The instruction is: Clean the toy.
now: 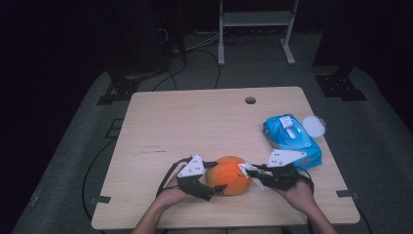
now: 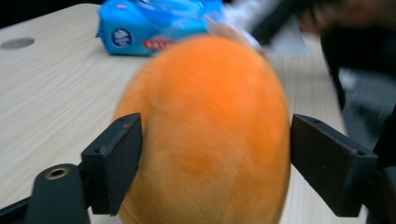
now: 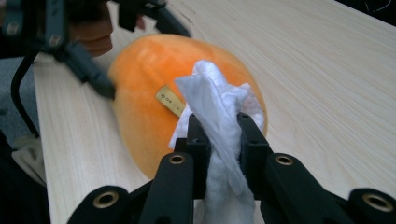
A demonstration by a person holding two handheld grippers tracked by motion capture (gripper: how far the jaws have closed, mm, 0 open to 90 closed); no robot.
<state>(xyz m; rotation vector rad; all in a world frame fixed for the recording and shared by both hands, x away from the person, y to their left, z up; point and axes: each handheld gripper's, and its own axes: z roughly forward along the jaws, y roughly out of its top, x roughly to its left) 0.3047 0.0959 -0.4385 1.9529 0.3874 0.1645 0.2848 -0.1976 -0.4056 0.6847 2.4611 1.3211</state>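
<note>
High view: a wooden table carries an orange fruit near its near edge, roughly at the middle. The left gripper sits at the fruit's left side and the right gripper at its right side, each held by a hand coming in from the near edge. A blue wipes pack lies to the right and farther back, its white lid flipped open.

Left gripper view, blurred: the fruit sits between the two black jaws. The left jaw lies against its skin; the right jaw stands just clear of it with a thin gap, so the jaws are parted about the fruit and not squeezing it. The pack lies beyond it.

Right gripper view: the right gripper has its jaws narrow, pinching a white wipe. The wipe's free end rests on the fruit's top side, beside a small gold sticker. The left gripper shows at the fruit's far left.
</note>
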